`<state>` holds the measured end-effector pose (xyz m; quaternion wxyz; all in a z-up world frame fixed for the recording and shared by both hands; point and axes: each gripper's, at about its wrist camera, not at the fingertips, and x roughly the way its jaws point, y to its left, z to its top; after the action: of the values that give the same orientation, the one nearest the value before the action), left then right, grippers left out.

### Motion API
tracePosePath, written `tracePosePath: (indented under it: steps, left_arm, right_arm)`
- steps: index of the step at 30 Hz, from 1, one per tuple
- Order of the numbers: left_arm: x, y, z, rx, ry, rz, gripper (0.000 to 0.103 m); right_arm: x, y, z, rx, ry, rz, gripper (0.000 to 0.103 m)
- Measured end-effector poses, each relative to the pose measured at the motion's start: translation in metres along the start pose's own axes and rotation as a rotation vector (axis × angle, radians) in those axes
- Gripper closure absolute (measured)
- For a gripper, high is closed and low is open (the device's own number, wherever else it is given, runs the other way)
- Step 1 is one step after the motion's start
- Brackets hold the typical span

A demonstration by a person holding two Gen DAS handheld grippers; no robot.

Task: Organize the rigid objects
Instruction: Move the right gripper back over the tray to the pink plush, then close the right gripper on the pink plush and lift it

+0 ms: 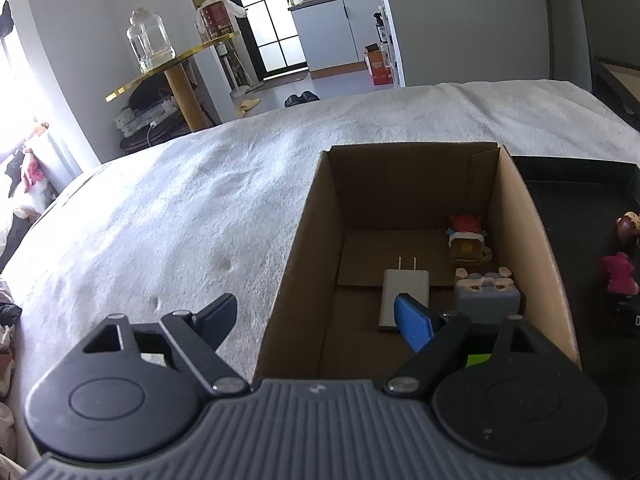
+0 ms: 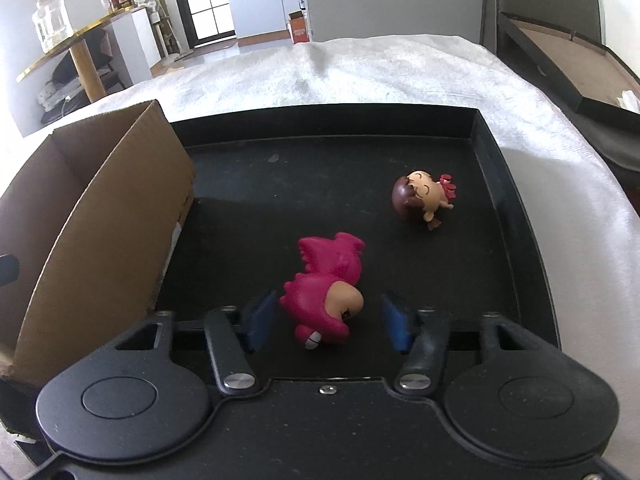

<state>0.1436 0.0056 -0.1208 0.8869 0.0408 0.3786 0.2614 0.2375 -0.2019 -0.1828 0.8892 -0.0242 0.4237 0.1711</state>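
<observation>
A pink dragon-like figurine (image 2: pixel 328 280) lies on its side in the black tray (image 2: pixel 320 120). My right gripper (image 2: pixel 328 298) straddles it: the left pad sits almost against it and a gap shows at the right pad, so the jaws are open. A brown-haired doll (image 2: pixel 422 198) lies farther back in the tray. My left gripper (image 1: pixel 314 300) is open across the left wall of the cardboard box (image 1: pixel 308 220), with one finger outside and the blue-padded one inside. The box holds a white charger (image 1: pixel 404 292), a red-haired figurine (image 1: pixel 466 236) and a blue-grey block figurine (image 1: pixel 486 292).
Box and tray stand side by side on a white fuzzy cover (image 2: pixel 400 72). A gold round side table (image 1: pixel 160 72) bearing a glass jar (image 1: pixel 150 40) stands beyond the far left edge. A dark framed board (image 2: pixel 560 52) lies at the far right.
</observation>
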Motion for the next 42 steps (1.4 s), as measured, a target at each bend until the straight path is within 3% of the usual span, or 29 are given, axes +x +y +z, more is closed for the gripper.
tracePosePath:
  steps: [19,22,30,33,35,38,42]
  left_arm:
    - [-0.001,0.001,-0.001,-0.012,0.005,-0.005,0.018]
    - [-0.001,0.001,-0.001,-0.016,0.004,-0.007,0.018]
    - [-0.001,0.001,-0.001,-0.023,0.005,-0.01,0.018]
    - [-0.001,0.001,-0.001,-0.021,0.007,-0.011,0.018]
    - [0.0,0.002,-0.001,-0.022,0.009,-0.013,0.018]
    - [0.0,0.004,-0.001,-0.031,0.009,-0.013,0.018]
    - [0.001,0.004,-0.002,-0.037,0.01,-0.017,0.018]
  right_arm:
    - [-0.018,-0.009,-0.01,-0.02,0.045,0.0,0.056]
    - [-0.019,-0.011,-0.01,-0.021,0.046,-0.021,0.054]
    - [-0.016,-0.007,-0.007,-0.017,0.034,-0.048,0.033]
    - [-0.01,-0.004,-0.007,-0.013,0.042,-0.046,0.033]
    - [-0.007,-0.004,-0.007,-0.003,0.046,-0.042,0.034]
    - [-0.005,-0.002,-0.006,-0.005,0.056,-0.037,0.058]
    - [-0.012,0.001,-0.004,-0.028,0.031,-0.032,0.058]
